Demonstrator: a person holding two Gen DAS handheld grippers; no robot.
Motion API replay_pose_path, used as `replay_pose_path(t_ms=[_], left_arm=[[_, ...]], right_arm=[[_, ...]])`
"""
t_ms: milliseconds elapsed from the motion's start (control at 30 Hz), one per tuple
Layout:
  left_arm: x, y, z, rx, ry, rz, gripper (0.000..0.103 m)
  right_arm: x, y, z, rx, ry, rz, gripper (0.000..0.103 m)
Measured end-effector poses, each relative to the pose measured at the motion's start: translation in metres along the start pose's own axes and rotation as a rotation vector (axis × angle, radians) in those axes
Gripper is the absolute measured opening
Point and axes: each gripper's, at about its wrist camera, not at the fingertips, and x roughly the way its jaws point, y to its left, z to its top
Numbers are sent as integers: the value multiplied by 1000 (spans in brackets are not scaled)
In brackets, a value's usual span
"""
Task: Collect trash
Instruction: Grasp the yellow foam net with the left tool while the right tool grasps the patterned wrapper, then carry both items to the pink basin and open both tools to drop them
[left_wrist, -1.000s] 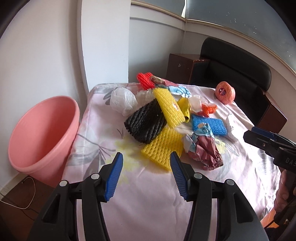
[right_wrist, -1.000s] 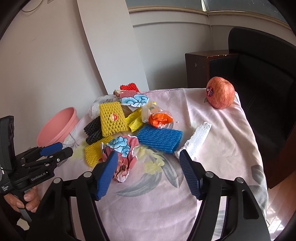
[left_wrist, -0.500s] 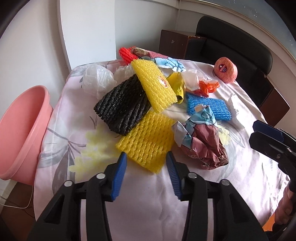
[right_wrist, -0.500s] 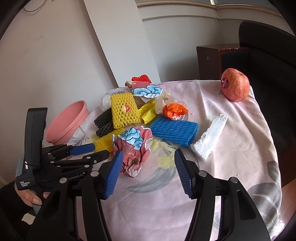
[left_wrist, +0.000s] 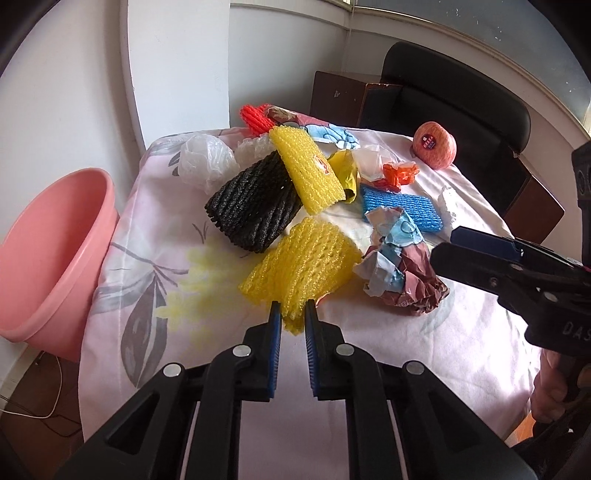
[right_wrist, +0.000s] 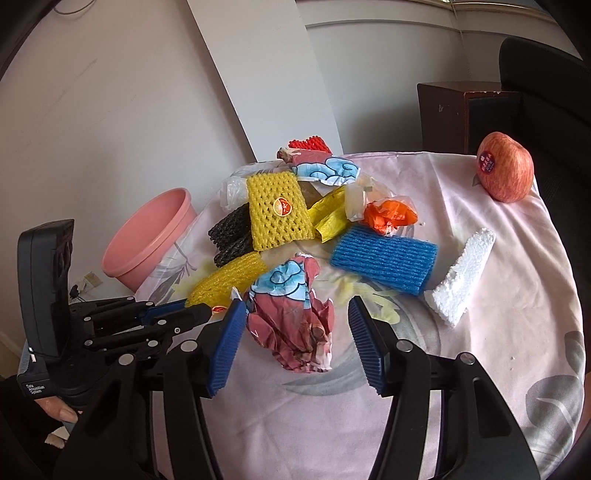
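A heap of trash lies on the pink flowered tablecloth (left_wrist: 155, 258). My left gripper (left_wrist: 293, 314) is shut on the near corner of a yellow foam net (left_wrist: 303, 269); it shows in the right wrist view (right_wrist: 229, 280) too. My right gripper (right_wrist: 297, 325) is open, its fingers on either side of a crumpled red and blue paper wrapper (right_wrist: 291, 317), also seen in the left wrist view (left_wrist: 399, 269). Behind lie a black foam net (left_wrist: 251, 206), a second yellow net (left_wrist: 306, 170), a blue net (right_wrist: 384, 258) and orange plastic (right_wrist: 389, 214).
A pink plastic basin (left_wrist: 44, 251) stands off the table's left edge. A red apple (right_wrist: 504, 171) sits at the far right corner. A white foam piece (right_wrist: 461, 277) lies right of the blue net. A black chair (left_wrist: 454, 88) and brown cabinet stand behind the table.
My left gripper has moved forward and closed on the near yellow foam net. My right gripper has moved in until its open fingers flank the crumpled wrapper.
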Motion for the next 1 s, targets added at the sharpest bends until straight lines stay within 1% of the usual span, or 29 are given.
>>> replay_pose_path(t_ms=[67,100,133,167,233,300,333,433,533,633,733,833,1000], left_arm=[[-6,2,-3,-3,-11,0,12],[-8,4,-4,-6,-14,-1,12],[-10,5,-6,-10,-16,-1,12],[-11,6,-7,-14,-19,1,12],[-14,9,-8,-23,-27,3,12],[-18,14,-11,-32,-39,2,12],[-21,15,-11,-36,-48,4,12],[-29,21,-12,-51,-75,7,12],[-40,28,-10,-64,-117,21,12],[-55,38,-10,-83,-163,49,12],[-70,54,-8,-117,-204,82,12],[-83,73,-9,-157,-240,132,12],[-100,110,-10,-214,-277,249,12]], right_arm=[[8,4,1,-6,24,-3,47],[13,5,1,-3,42,-4,45],[16,5,1,2,57,-5,39],[19,5,0,10,72,2,32],[21,5,-2,21,88,14,25],[20,9,-3,5,89,12,16],[19,10,-3,-1,90,12,14],[14,18,-2,-13,81,19,13],[6,29,4,-32,50,47,13],[1,46,15,-72,15,72,13],[5,64,30,-104,-4,104,13],[16,83,47,-122,-16,148,13],[40,121,74,-147,-24,231,13]])
